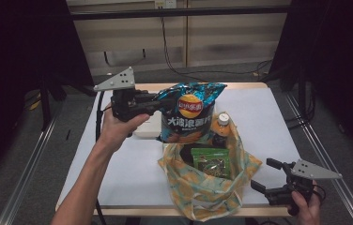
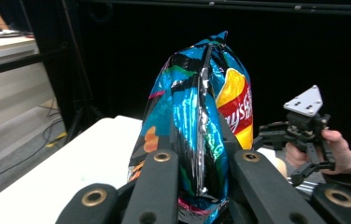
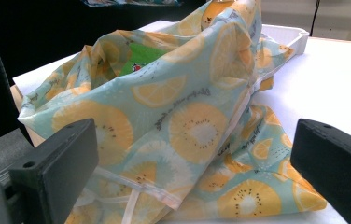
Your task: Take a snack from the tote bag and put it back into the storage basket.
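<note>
The left gripper (image 1: 158, 104) pinches the blue chip bag (image 1: 191, 112) with its 2 jaws pressed on the bag's left edge, and it holds the bag upright above the far side of the fruit-print bag (image 1: 207, 185), which lies open on the white table (image 1: 118, 164). The right gripper (image 1: 271, 176) rests at the near right with its 2 jaws spread wide and nothing between them. The high view shows a green packet (image 1: 211, 161) and a bottle (image 1: 221, 127) inside that bag, while the left gripper view shows the chip bag's seam (image 2: 203, 121) between the jaws.
</note>
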### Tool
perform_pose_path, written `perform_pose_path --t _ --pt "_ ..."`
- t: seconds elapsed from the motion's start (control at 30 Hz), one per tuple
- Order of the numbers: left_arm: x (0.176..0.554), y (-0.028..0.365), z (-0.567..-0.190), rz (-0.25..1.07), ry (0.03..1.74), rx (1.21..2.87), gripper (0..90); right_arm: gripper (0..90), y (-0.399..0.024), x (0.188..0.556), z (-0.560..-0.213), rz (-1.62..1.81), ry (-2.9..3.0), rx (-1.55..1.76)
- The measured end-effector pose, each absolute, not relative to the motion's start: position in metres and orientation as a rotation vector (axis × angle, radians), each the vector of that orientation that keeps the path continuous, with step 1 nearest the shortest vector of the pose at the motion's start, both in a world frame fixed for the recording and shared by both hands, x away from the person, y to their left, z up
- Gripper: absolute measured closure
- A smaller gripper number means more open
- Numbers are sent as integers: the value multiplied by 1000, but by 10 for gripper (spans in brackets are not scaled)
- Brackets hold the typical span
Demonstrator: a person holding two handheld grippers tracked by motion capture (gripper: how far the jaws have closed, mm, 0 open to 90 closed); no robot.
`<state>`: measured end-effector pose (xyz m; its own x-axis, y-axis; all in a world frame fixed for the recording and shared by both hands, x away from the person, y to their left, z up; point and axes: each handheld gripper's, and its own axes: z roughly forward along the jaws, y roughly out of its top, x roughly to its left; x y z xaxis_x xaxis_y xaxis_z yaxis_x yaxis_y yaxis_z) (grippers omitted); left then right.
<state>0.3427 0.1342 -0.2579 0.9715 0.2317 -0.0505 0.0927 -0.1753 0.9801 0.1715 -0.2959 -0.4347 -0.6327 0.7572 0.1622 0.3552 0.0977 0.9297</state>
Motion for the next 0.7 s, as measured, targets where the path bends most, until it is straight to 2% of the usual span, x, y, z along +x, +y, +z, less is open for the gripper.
perform_pose_path --t 0.3,0.7 --pt "362 154 -259 144 310 1738 838 4 -297 173 -436 1551 2028 1098" --pt "396 160 -265 169 386 1734 836 5 -298 175 -438 1556 2028 1109"
